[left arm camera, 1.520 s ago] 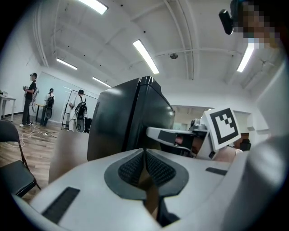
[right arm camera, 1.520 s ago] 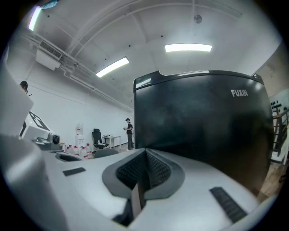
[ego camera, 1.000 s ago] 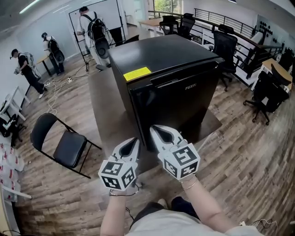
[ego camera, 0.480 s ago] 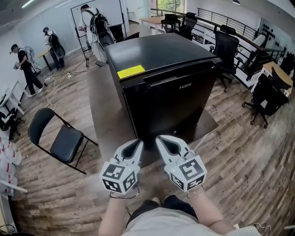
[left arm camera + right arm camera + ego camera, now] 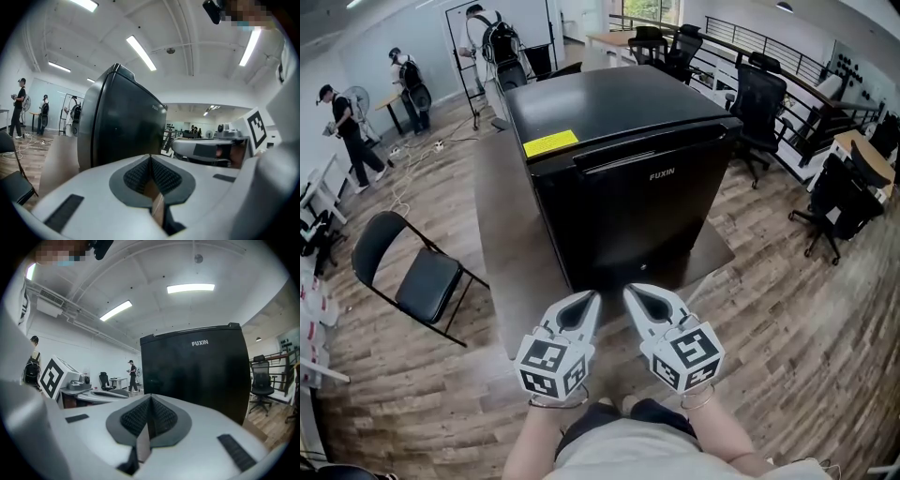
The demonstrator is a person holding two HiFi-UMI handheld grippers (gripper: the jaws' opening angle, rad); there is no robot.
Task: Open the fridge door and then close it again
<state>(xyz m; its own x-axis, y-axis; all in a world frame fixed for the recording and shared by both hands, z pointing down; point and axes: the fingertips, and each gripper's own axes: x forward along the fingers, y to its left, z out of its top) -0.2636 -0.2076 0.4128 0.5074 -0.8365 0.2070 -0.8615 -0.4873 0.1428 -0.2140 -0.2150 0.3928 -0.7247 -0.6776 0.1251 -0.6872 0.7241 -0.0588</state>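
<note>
A small black fridge [image 5: 623, 178] stands on a low brown platform [image 5: 508, 272], its door [image 5: 637, 220] closed, with a yellow sticker [image 5: 550, 142] on top. My left gripper [image 5: 589, 302] and right gripper [image 5: 635, 294] hover side by side in front of the door, apart from it, both shut with nothing between the jaws. In the left gripper view the fridge [image 5: 117, 122] fills the middle beyond the left gripper [image 5: 150, 158]. In the right gripper view the door [image 5: 201, 371] faces the right gripper [image 5: 150, 399].
A black folding chair [image 5: 408, 272] stands to the left. Office chairs [image 5: 839, 192] and desks are at the right and back. Three people [image 5: 345, 131] with backpacks work at the far left. Wood floor lies all round the platform.
Both grippers have drawn back from the fridge door toward me, staying shut. The fridge now sits farther from them in the head view.
</note>
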